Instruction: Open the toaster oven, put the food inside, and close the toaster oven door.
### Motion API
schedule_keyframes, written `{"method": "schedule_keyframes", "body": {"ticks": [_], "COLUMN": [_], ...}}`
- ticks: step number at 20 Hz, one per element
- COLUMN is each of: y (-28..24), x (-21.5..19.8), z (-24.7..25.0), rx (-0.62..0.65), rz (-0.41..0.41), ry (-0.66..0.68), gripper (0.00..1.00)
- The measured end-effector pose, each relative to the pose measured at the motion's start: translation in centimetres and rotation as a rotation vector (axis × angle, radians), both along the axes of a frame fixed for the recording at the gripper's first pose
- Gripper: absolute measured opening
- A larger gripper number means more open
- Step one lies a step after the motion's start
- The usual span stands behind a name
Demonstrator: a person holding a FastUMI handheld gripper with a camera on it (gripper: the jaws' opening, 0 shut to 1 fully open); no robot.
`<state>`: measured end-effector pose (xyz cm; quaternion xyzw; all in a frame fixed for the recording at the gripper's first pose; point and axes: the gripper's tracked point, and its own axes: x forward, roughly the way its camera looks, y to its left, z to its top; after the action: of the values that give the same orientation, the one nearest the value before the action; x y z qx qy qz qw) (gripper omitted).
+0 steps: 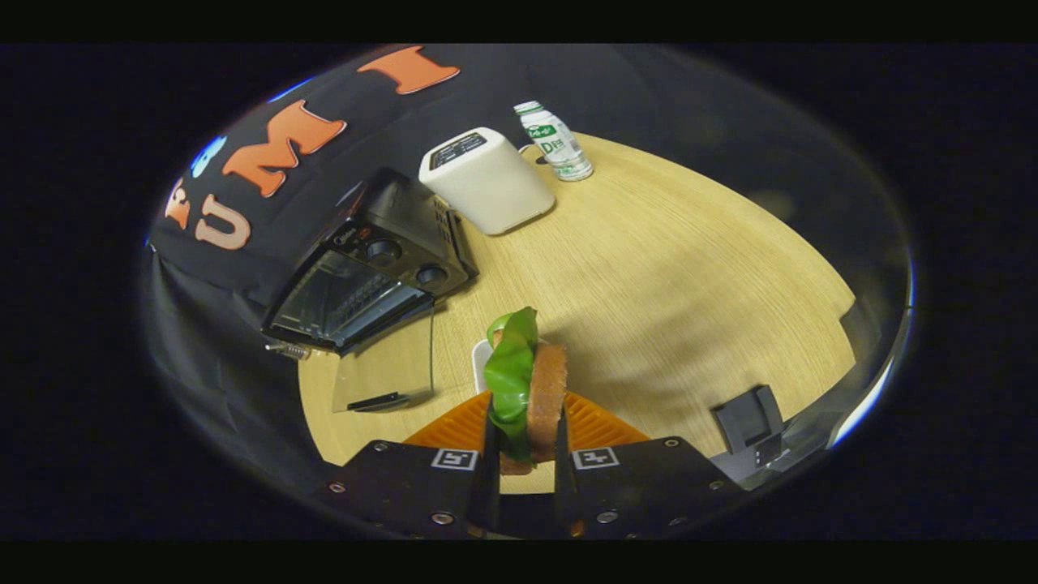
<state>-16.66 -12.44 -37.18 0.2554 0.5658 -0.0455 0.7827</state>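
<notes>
My gripper [525,442] is shut on the food [529,389], a brown bun slice with a green lettuce leaf, held upright between both fingers above the table. The black toaster oven [369,272] stands ahead and to the left on the table's far-left edge. Its glass door [385,369] hangs open, folded down flat in front of it, with the dark handle [377,401] at the near edge. The oven's inside looks dark, with a rack faintly visible.
A white boxy appliance [486,180] stands beyond the oven, with a white and green bottle [554,141] behind it. An orange ribbed plate [596,426] and a small white object [482,361] lie below the food. A black stand [750,422] sits to the right on the wooden table [673,284].
</notes>
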Motion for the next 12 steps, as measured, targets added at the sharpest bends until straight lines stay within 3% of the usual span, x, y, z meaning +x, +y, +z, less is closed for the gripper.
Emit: {"method": "schedule_keyframes", "body": {"ticks": [7,12], "y": [2.8,7.1], "x": [4.2,6.5], "z": [5.4,6.2], "rx": [0.146,0.269], "rz": [-0.070,-0.095], "ry": [-0.159,-0.226], "gripper": [0.28,0.28]}}
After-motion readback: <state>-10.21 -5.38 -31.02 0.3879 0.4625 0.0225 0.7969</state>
